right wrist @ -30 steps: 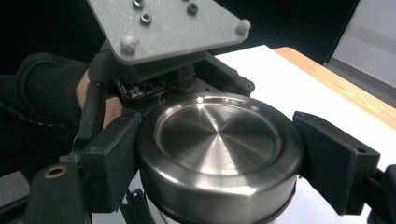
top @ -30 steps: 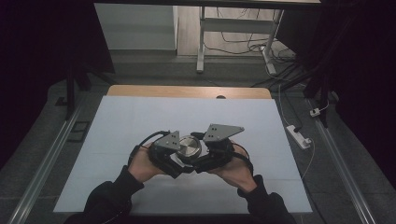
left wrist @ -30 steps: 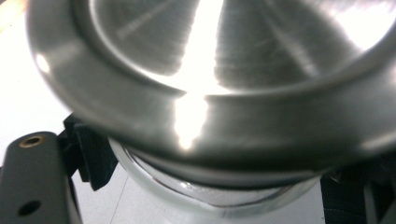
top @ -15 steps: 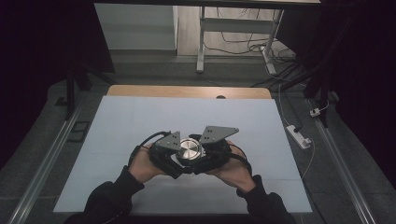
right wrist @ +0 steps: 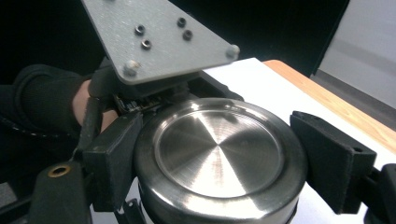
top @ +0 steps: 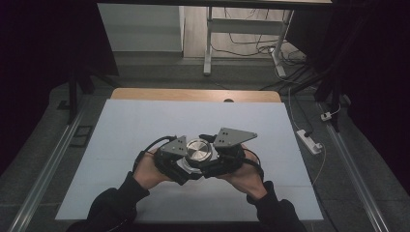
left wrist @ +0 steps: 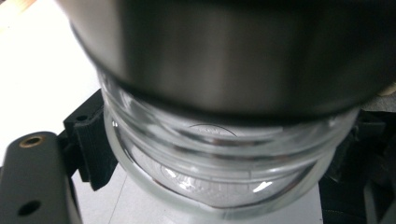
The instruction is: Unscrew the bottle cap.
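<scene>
A clear glass jar [left wrist: 219,144] with a round brushed-metal lid [top: 198,149] is held over the white table between both hands. My left gripper [top: 186,166] is shut on the glass body just below the lid [left wrist: 233,56], its black pad [left wrist: 91,149] against the glass. My right gripper [right wrist: 219,158] has just been closing and is shut on the lid [right wrist: 219,149], with its pads [right wrist: 114,158] pressing on opposite sides of the rim. The left gripper's grey plate [right wrist: 159,37] hangs right behind the lid. What the jar holds cannot be made out.
A white sheet [top: 145,125] covers the table, and a wooden strip [top: 193,94] shows at its far edge. A white power strip [top: 309,140] lies on the floor to the right. Metal rails [top: 43,169] run along both sides, with a desk frame [top: 208,43] and cables behind.
The right hand has shifted slightly at the lid. The jar and the left gripper have stayed where they were.
</scene>
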Available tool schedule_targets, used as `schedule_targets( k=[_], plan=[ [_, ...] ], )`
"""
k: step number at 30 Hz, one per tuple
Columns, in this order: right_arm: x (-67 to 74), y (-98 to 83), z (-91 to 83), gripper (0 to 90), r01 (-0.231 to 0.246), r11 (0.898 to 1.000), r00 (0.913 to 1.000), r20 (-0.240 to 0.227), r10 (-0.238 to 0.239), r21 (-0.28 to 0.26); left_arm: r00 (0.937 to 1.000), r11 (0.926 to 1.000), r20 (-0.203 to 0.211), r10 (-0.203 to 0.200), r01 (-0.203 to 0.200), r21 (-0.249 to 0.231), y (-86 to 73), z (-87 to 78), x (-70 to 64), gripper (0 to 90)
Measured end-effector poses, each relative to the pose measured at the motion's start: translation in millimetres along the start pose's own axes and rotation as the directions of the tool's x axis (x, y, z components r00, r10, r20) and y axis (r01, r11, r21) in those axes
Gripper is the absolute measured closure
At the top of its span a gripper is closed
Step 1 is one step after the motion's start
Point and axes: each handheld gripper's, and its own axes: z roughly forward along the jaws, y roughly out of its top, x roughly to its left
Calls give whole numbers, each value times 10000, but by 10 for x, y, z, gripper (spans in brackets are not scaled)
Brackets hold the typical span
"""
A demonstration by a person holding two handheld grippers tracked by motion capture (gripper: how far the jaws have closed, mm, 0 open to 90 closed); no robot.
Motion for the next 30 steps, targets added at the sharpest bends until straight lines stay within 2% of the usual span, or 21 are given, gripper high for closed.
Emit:
schedule_targets(
  k=[17,30],
  plan=[
    [-46,-11,-90,195,-482,9980,9988,-128,477,-416,9976,9994,-610,-339,333,-112,-90,-45,105,158],
    [44,-15,-134,195,-315,9981,9987,-408,293,-532,9949,9986,-884,-495,475,-248,-127,-76,153,157]
  ],
)
